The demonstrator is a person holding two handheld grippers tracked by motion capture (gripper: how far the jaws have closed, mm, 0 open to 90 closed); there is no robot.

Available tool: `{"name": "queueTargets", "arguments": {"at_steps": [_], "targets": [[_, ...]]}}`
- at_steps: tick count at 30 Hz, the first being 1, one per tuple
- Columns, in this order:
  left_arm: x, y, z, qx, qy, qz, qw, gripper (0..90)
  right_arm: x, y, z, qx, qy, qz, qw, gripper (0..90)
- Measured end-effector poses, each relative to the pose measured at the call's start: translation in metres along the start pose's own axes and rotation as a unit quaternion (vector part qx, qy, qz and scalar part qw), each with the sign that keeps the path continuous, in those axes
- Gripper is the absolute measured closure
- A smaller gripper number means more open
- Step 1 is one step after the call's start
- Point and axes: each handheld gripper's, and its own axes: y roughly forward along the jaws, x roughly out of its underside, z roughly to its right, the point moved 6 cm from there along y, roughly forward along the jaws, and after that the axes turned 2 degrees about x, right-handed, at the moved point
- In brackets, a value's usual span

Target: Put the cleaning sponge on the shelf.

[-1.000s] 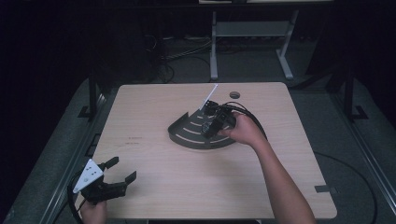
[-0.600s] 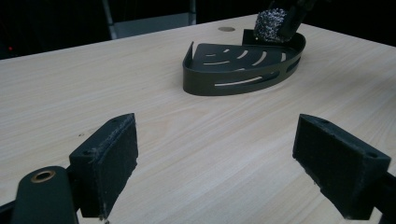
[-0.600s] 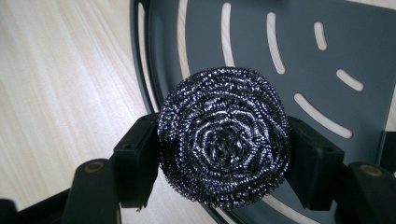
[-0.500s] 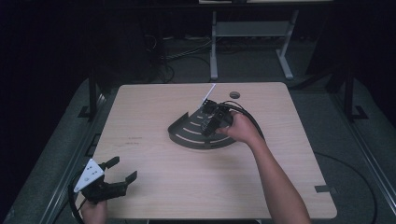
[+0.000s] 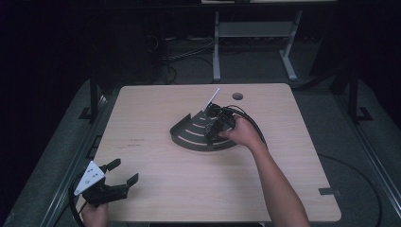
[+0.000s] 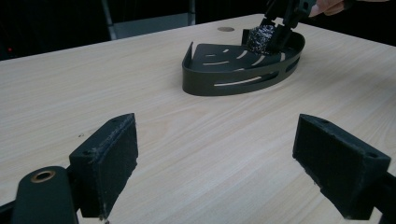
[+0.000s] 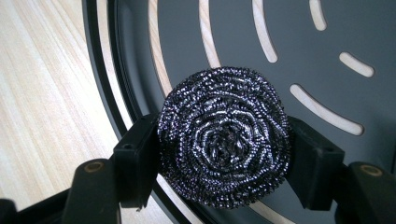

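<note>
A round steel-wool scourer [image 7: 224,140] is clamped between the two black pads of my right gripper [image 7: 224,154], which is shut on it. Beneath it lies a dark quarter-round slotted tray [image 7: 280,42]. In the high view the right gripper [image 5: 213,124] points down into the tray [image 5: 189,135] near its back right corner. In the left gripper view the scourer [image 6: 259,37] hangs low inside the tray [image 6: 233,77]; whether it touches the floor I cannot tell. My left gripper [image 5: 124,171] rests at the table's front left corner, jaws wide open and empty [image 6: 215,154].
The light wooden table [image 5: 283,179] has a round cable hole [image 5: 237,96] at the back, just behind the tray. A metal stand [image 5: 250,33] and cables sit on the dark floor beyond the far edge.
My right gripper has sunk a little with the scourer, lower into the tray. The left gripper has stayed put.
</note>
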Motion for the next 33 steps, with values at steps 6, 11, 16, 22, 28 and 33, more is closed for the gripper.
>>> {"name": "queueTargets", "arguments": {"at_steps": [6,11,16,22,28,33], "targets": [[0.000,0.000,0.000,-0.001,0.001,0.000,1.0000,13.5,0.000,0.004,0.000,0.000,0.002,-0.001,1.0000,33.1],[0.000,0.000,0.000,0.000,0.000,0.000,1.0000,13.5,0.004,0.011,0.002,0.003,0.010,-0.003,0.9999,33.1],[0.000,0.000,0.000,-0.001,0.001,0.000,1.0000,13.5,0.007,0.015,0.006,0.003,0.021,-0.005,0.9998,33.1],[0.000,0.000,0.000,-0.001,0.001,0.000,1.0000,13.5,0.007,0.016,0.009,0.005,0.027,0.001,0.9996,33.1],[0.000,-0.001,0.000,0.000,0.001,0.000,1.0000,13.5,0.009,0.021,0.011,0.005,0.036,0.004,0.9993,33.0],[0.000,-0.002,0.000,-0.001,0.000,0.001,1.0000,13.5,0.010,0.025,0.012,0.006,0.040,0.000,0.9992,32.9]]}}
